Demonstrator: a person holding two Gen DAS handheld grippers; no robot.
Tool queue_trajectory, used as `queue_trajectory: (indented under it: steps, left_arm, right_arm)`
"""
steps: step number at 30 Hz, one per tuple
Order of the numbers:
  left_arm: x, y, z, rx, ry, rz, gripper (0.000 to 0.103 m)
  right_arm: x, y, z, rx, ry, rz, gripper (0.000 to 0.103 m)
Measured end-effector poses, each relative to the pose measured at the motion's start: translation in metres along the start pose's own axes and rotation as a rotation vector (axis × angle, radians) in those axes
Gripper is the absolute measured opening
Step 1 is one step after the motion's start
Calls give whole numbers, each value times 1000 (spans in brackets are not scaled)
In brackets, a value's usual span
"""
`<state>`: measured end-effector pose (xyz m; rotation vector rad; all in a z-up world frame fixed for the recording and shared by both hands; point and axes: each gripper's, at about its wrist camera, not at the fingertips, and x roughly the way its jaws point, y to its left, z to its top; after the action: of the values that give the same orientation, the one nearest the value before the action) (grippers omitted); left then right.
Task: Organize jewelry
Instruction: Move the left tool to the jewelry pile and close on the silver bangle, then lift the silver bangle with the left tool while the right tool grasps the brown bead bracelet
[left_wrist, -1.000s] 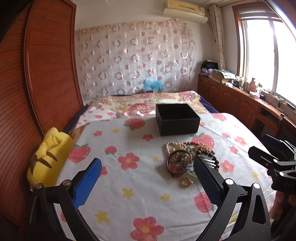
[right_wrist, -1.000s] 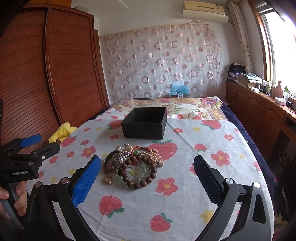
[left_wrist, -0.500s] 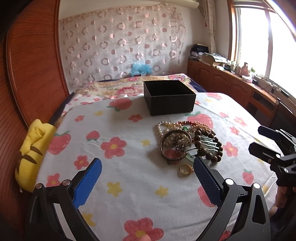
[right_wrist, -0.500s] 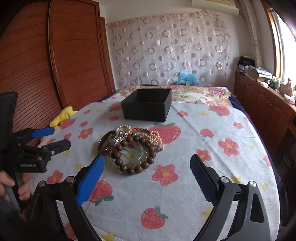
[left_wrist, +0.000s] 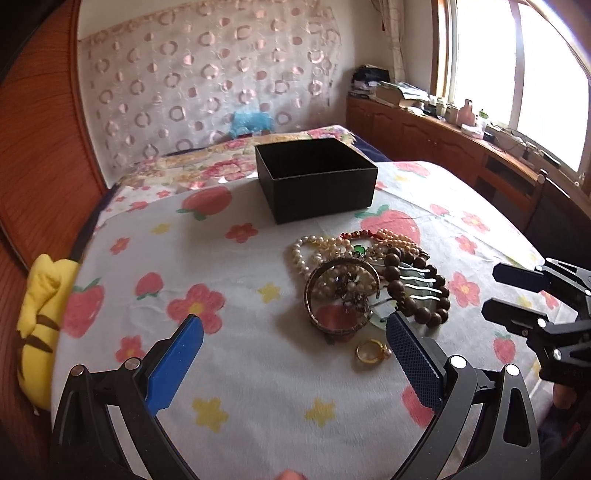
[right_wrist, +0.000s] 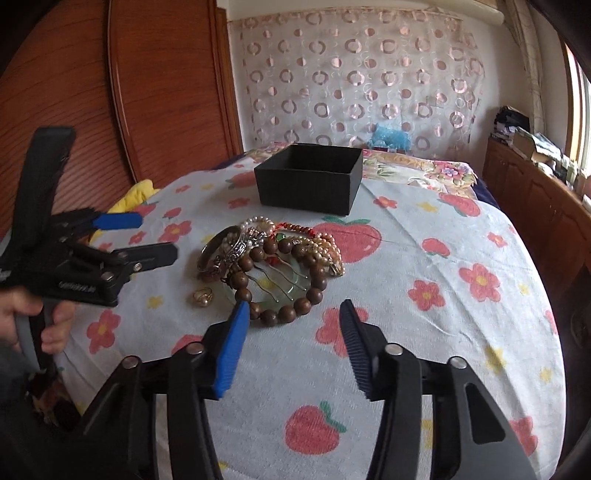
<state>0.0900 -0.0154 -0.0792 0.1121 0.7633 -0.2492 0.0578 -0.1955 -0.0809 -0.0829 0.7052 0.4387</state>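
Both grippers' fingers are spread, holding nothing, near the jewelry pile.
Your black box (left_wrist: 317, 177) sits beyond the tangled heap: lift the wooden bead bracelet (right_wrist: 280, 280) with your right gripper (right_wrist: 291, 347) and its hairpin or pearls (left_wrist: 314, 251) may drag along; your left gripper (left_wrist: 295, 354) could nudge the gold ring (left_wrist: 371, 351) away.

The white fleecy bedspread (left_wrist: 258, 369) printed with strawberries and flowers looks soft and matt. On it the square black cardboard box (left_wrist: 317, 181) is dull and finely textured. The brown wooden bead bracelet (right_wrist: 280, 280) shines smoothly, the gold metal ring (left_wrist: 371, 351) gleams, and the cream pearl strand (left_wrist: 306, 254) is glossy. At the frame's left, the reddish wooden wardrobe (right_wrist: 162, 81) is ribbed and polished.
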Motion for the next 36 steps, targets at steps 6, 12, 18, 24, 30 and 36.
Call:
queue_trajectory:
  steps: [6,12,18,24,30,36]
  left_arm:
    - [24,7,9,0,42,-60,69]
    - [36,10,17,4,64,-87,40]
    - [50,10,20,22,104,-99,25]
    - [59,8,21,34,134,-125,18]
    - [54,6,23,73,113,-121,4]
    - [23,12,27,52,19,-83,3]
  right_arm:
    - [5,4,3,-43,17,-3,51]
    - [11,2,6,-60,34,-5,51]
    - [14,-1,10,-80,59,-12,37]
    - [22,-7,16,-66,78,-2,37]
    - [35,-10,19,-80,118,-39,29]
    - [45,-19,30,-50,142,-2,24]
